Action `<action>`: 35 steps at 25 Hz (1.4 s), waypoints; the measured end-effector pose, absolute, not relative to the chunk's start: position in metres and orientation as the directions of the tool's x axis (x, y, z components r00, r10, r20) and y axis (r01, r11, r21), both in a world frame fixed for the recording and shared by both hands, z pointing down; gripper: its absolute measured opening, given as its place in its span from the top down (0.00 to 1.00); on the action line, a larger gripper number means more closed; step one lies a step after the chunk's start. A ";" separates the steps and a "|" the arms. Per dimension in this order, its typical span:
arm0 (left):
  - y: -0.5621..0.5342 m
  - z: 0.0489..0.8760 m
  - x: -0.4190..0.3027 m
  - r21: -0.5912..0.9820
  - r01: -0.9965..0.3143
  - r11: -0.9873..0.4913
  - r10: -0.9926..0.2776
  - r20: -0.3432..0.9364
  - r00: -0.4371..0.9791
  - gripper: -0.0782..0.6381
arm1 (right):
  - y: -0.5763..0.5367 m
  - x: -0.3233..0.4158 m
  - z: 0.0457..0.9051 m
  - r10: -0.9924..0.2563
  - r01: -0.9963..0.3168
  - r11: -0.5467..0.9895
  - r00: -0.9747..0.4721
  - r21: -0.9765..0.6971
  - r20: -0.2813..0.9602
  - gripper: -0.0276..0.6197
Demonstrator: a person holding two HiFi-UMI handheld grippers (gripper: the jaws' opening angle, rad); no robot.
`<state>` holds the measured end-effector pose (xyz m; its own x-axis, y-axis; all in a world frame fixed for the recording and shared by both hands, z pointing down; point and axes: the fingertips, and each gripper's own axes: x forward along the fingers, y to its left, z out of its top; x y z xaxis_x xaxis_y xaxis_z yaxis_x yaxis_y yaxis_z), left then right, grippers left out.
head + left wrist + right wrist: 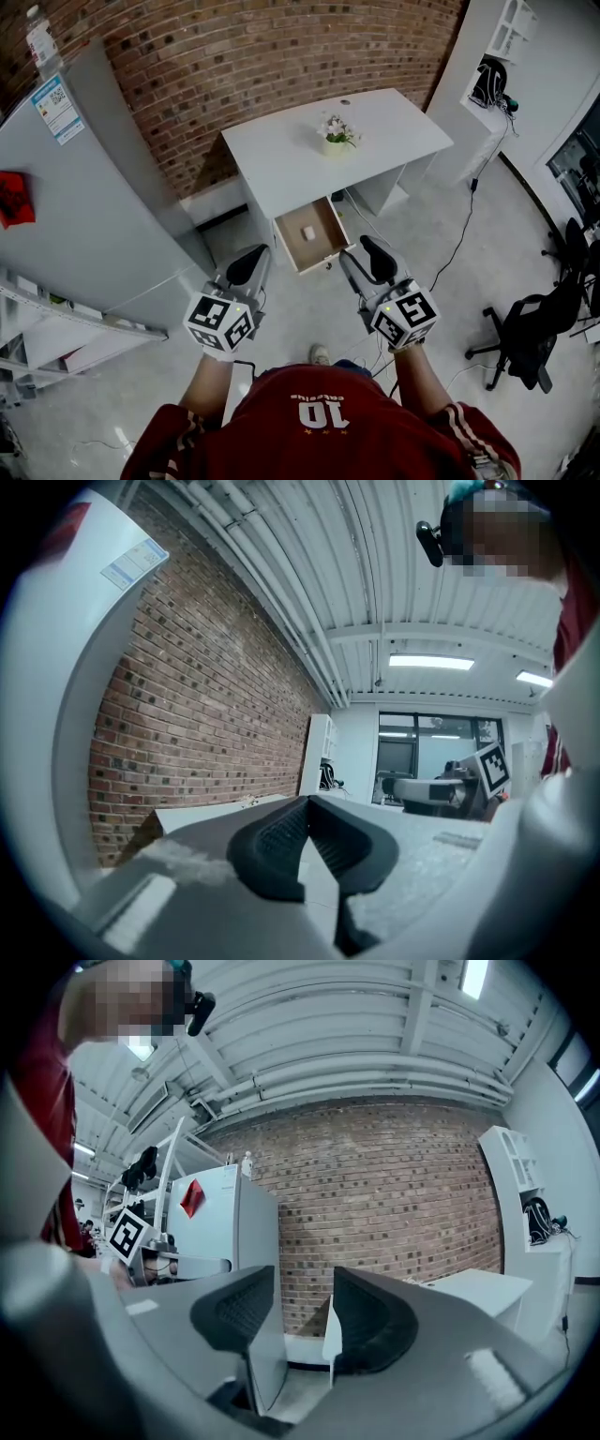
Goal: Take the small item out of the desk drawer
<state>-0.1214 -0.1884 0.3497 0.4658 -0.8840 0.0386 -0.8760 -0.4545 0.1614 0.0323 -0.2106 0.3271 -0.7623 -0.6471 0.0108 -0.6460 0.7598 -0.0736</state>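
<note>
- Two claws are held side by side in front of the person, both pointing level toward the white counter, seen from the head view.
- Left claw: its own view shows the dark ribbed pads pressed together at the tips, with nothing between them.
- Right claw: its own view shows the two pads spread apart with a clear gap, and only the floor and brick wall show through that gap.
- Drawer: pulled out of the counter's underside and open, lying at 12 o'clock from the two claws and between their tips, apart from both.
- Small item: a pale little block on the brown floor of the drawer, roughly at its middle, clear of the walls; neither claw touches it.
- Potted flowers stand upright on the counter top, at 12 o'clock from the drawer.
- Grey fridge stands at 9 o'clock from the counter, with a bottle on its top and a red patch on its side.
- Black office chair sits at 3 o'clock from the right claw, well apart, on the pale floor.
- White shelf unit stands against the wall at 2 o'clock from the counter.
</note>
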 end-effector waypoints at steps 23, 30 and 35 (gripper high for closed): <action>-0.222 0.365 -0.130 0.158 -0.869 -0.468 -0.880 0.006 0.475 0.89 | -0.245 0.017 0.349 -0.592 -0.588 0.804 -0.806 -0.089 -0.027 0.70; -0.253 0.361 -0.142 0.138 -0.894 -0.427 -0.903 -0.002 0.430 0.89 | -0.291 0.004 0.358 -0.496 -0.496 0.868 -0.868 -0.013 0.016 0.70; -0.289 0.365 -0.139 0.121 -0.899 -0.420 -0.906 0.005 0.424 0.89 | -0.328 -0.005 0.367 -0.445 -0.445 0.895 -0.895 -0.009 0.033 0.70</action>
